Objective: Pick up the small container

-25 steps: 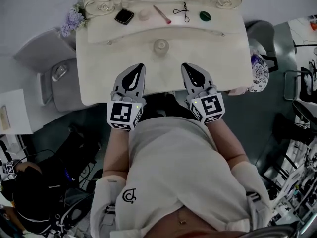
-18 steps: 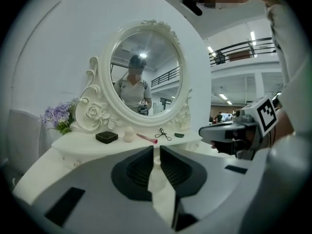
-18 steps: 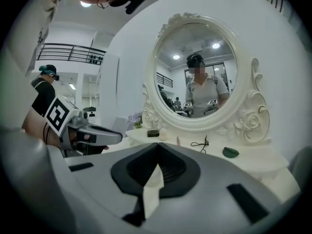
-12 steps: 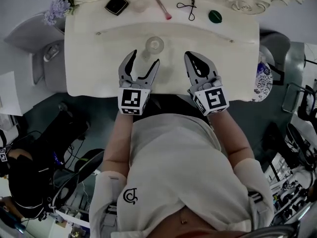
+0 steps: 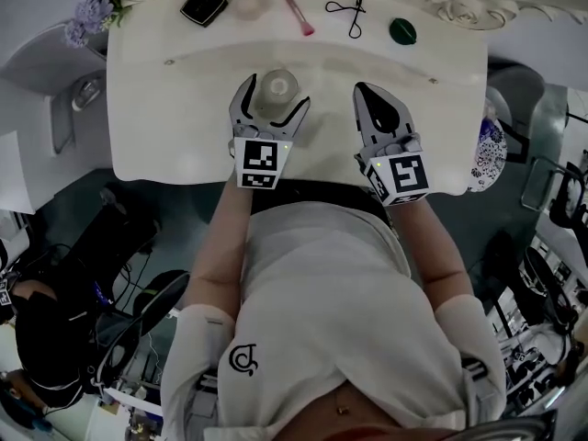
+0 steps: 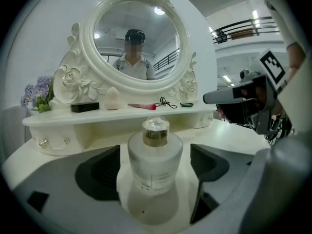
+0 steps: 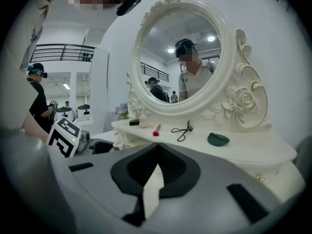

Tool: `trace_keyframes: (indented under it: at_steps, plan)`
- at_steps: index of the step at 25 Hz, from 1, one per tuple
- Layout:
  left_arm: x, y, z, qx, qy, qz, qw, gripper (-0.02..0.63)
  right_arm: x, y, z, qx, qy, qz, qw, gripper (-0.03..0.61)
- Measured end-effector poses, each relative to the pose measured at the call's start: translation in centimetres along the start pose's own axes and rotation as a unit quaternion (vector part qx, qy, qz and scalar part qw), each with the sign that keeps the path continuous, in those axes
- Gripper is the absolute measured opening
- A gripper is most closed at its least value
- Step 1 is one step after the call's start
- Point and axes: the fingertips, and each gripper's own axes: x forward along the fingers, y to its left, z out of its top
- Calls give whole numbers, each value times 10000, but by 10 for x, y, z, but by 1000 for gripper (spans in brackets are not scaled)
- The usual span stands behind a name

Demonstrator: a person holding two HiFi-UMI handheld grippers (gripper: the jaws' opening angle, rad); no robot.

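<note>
Left gripper view: small frosted perfume bottle point(image 6: 155, 155) upright on the white surface point(image 6: 234, 135), long axis vertical, centred between the left tongs point(image 5: 274, 97), now opening wide, pads clear of the glass on both sides. Right tongs point(image 7: 155, 150) shut, empty, off to the right.

Person wore a plain white tee point(image 5: 322, 310) with short sleeves point(image 5: 196, 356), and it had a tiny black swirl logo point(image 5: 240, 360) on the left chest.
</note>
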Motion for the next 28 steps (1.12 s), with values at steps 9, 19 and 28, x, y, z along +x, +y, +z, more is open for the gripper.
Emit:
trace_keyframes:
  at_steps: [9, 19, 28]
  plan:
    - [29, -3, -3, 261, 338, -121, 9990, 440, -1, -9, 5, -30, -160, -66, 9998, 6]
    - [29, 3, -9, 189, 494, -65, 9986, 353, -9, -8, 6, -122, -89, -77, 9999, 6]
    - [8, 4, 10, 339, 519, -89, 9980, 351, -17, -7, 21, -98, -187, -172, 9996, 6]
